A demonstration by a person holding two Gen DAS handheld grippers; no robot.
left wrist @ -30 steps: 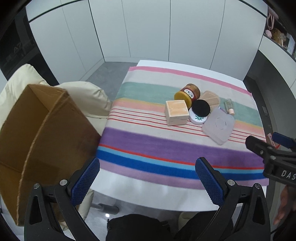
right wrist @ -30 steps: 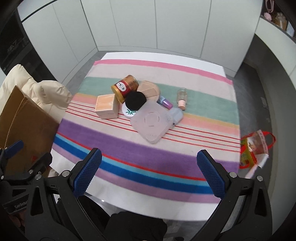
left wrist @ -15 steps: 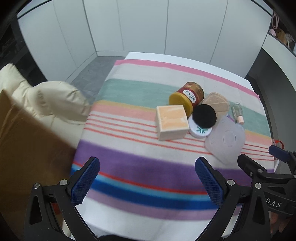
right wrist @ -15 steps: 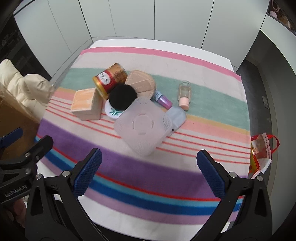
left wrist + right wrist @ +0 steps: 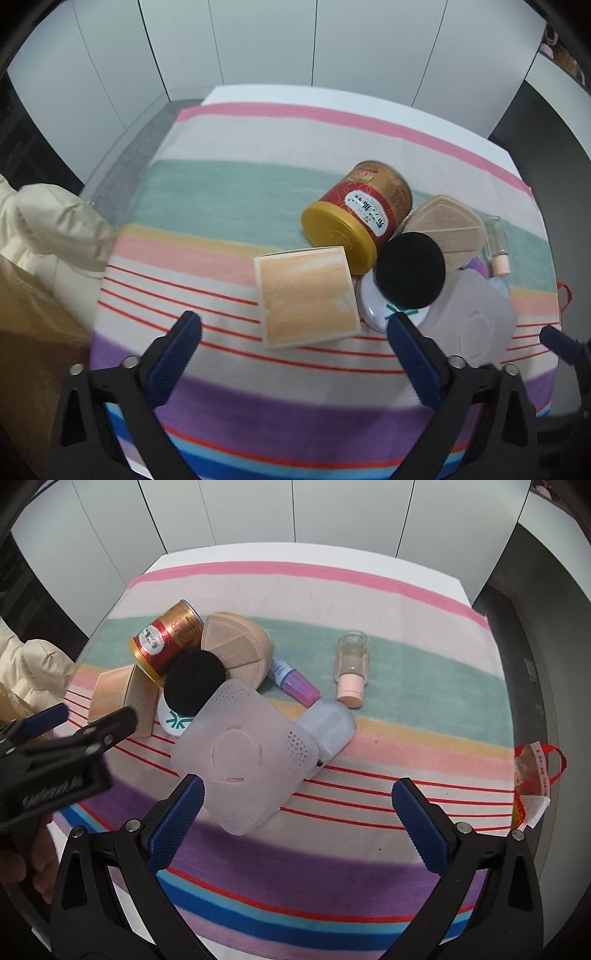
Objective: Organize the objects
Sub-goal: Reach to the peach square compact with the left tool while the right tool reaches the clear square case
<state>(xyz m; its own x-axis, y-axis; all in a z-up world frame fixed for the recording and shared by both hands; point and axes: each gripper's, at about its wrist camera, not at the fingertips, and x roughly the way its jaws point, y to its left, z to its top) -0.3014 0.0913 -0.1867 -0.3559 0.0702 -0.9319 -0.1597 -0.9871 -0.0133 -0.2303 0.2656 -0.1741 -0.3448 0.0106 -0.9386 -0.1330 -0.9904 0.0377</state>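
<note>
A cluster of objects lies on the striped cloth (image 5: 229, 206): a peach square box (image 5: 308, 295), a red and gold tin on its side (image 5: 364, 212), a white jar with a black lid (image 5: 408, 273), a tan wedge case (image 5: 448, 227), a frosted plastic case (image 5: 245, 755), a purple-capped tube (image 5: 295, 681) and a clear bottle with a pink cap (image 5: 351, 668). My left gripper (image 5: 295, 354) is open just short of the peach box. My right gripper (image 5: 295, 819) is open, its left finger over the frosted case's near edge.
A cardboard box (image 5: 33, 332) and a cream padded jacket (image 5: 48, 221) sit left of the table. A red and white bag (image 5: 533, 775) lies on the floor at the right. White cabinets stand behind the table. The left gripper also shows in the right wrist view (image 5: 62, 738).
Both grippers have moved forward over the table toward the cluster, which now looks larger. Both stay open. The objects have not moved.
</note>
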